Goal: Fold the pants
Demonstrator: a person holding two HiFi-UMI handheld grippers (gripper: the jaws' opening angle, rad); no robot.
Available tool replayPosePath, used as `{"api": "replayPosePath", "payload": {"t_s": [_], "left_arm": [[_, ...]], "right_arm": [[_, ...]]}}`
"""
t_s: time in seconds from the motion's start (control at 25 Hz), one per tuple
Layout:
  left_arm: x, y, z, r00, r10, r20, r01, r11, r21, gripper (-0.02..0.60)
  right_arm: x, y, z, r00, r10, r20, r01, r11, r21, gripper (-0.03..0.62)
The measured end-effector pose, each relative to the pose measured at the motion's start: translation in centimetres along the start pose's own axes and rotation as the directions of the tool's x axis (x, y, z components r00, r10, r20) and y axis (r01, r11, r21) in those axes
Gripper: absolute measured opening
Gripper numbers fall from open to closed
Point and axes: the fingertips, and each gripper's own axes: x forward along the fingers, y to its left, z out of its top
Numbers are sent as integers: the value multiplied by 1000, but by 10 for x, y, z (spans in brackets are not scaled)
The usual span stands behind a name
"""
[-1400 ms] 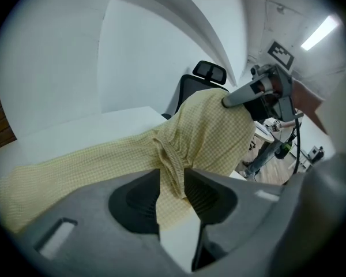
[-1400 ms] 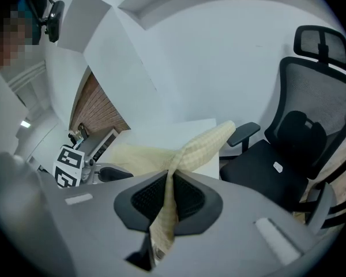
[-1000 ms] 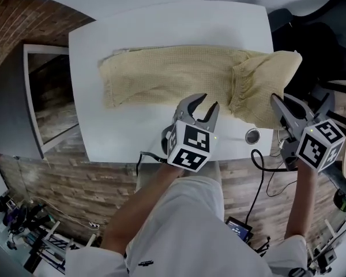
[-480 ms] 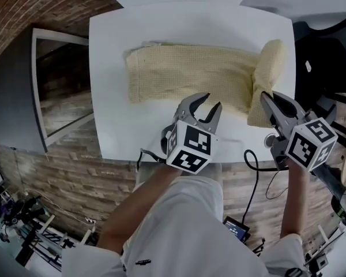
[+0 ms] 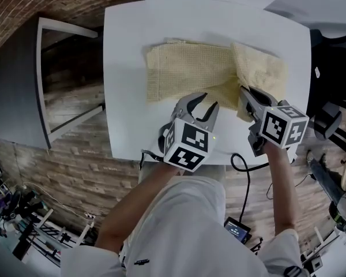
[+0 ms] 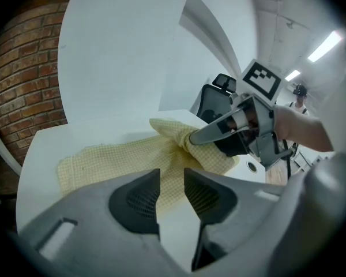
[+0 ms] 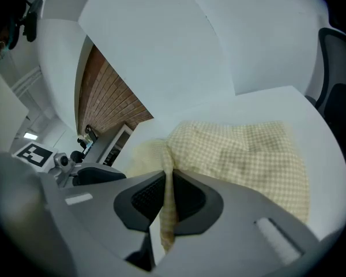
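Plainly waffle-textured yellow pants (image 5: pixel 190 74), white table (image 5: pixel 127 68)

Pale yellow checked pants (image 5: pixel 187 74); white table (image 5: pixel 127 97); brown brick wall (image 6: pixel 23 91).

And over it goes! The right gripper (image 5: pixel 245 92), clamped on one end of the pants (image 5: pixel 184 74), has swung in from beyond the table (image 5: pixel 124 68) edge. That end hung off the side a second ago; now it's flipped over onto the rest of the cloth. The spread looks far shorter, and the right gripper has closed in beside the left gripper (image 5: pixel 203 101).
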Motion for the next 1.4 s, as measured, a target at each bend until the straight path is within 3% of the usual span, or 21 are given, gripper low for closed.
{"api": "replayPosePath", "payload": {"t_s": [0.16,0.28,0.44,0.56,0.68,0.76,0.84,0.92,1.0,1.08,1.16,1.24,1.32,1.4], "left_arm": [[-1,8,-7,1000,1,-10,-2,1000,-13,133],[-1,13,-10,1000,1,-13,-1,1000,-20,133],[0,16,-19,1000,-7,-23,6,1000,-19,133],[3,13,-20,1000,-12,-22,12,1000,-9,133],[3,8,-21,999,-17,-30,17,1000,9,133],[4,2,-23,999,-28,-45,29,999,24,133],[8,-9,-26,997,-51,-65,53,998,40,133],[12,-23,-31,993,-80,-90,86,994,68,143],[19,-36,-38,988,-97,-120,111,988,110,193],[28,-44,-46,985,-97,-140,118,983,144,228],[37,-46,-54,986,-76,-148,99,983,157,238],[47,-37,-69,982,-9,-188,44,983,180,235],[52,-22,-92,964,74,-257,-19,977,212,208],[48,-13,-101,955,121,-272,-64,976,210,185]], "right_arm": [[27,2,-7,999,17,-31,-16,1000,23,50],[44,13,-10,995,96,-41,-92,991,96,117],[64,29,-22,977,206,-50,-194,964,181,141],[62,49,-27,941,338,-15,-327,920,218,166],[42,64,-25,886,463,31,-458,859,229,164],[27,65,-17,853,512,101,-519,812,266,158],[11,63,-6,838,519,167,-545,793,272,149],[-3,59,-2,848,497,183,-529,817,231,149],[-11,50,-5,884,443,150,-464,871,161,149],[-15,36,-14,934,344,96,-350,935,61,149],[-15,16,-23,976,211,53,-208,977,-54,137],[-12,-3,-35,994,113,8,-111,987,-117,101],[-5,-19,-51,996,73,-54,-79,992,-104,103],[4,-32,-69,992,53,-118,-64,994,-91,116]]}}
